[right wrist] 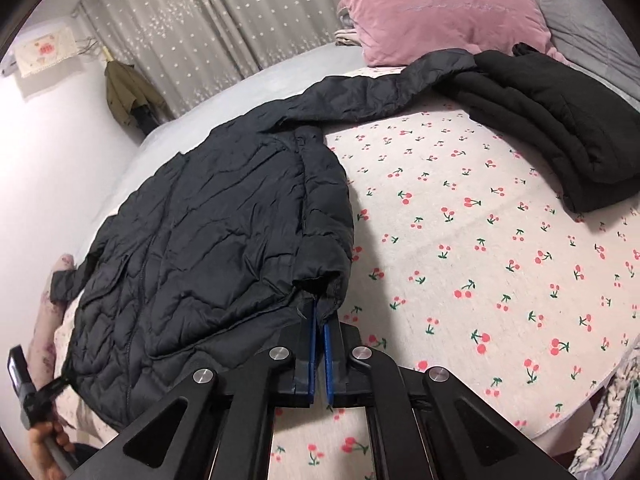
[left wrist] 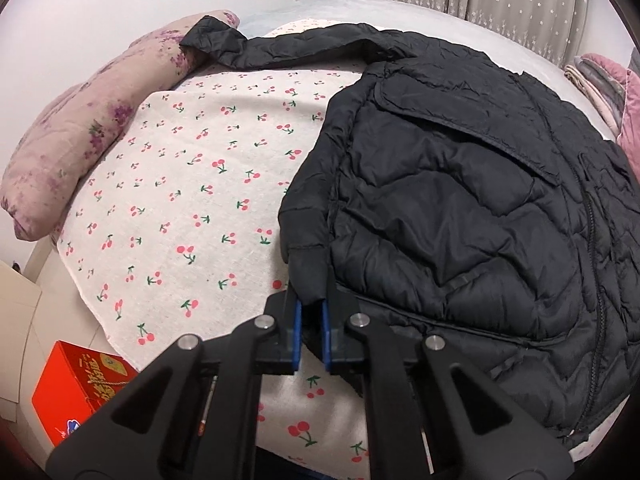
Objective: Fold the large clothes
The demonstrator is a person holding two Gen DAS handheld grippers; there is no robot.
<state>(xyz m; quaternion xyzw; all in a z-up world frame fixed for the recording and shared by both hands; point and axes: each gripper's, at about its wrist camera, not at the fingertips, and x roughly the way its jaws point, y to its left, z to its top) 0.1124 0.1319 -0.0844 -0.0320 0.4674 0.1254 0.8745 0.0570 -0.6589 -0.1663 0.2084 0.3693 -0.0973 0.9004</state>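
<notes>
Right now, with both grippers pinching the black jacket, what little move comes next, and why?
Probably lift both corners and carry the hem toward the collar. The left gripper and right gripper are each shut on the jacket, which lies spread flat on the cherry sheet.

Right gripper [right wrist: 319, 312] clamped on black jacket [right wrist: 208, 232] cuff, near edge; folded black garment [right wrist: 560, 120] far right.

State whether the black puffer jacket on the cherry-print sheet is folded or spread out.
Spread out: the black puffer jacket lies flat, front up, one sleeve stretched sideways.
</notes>
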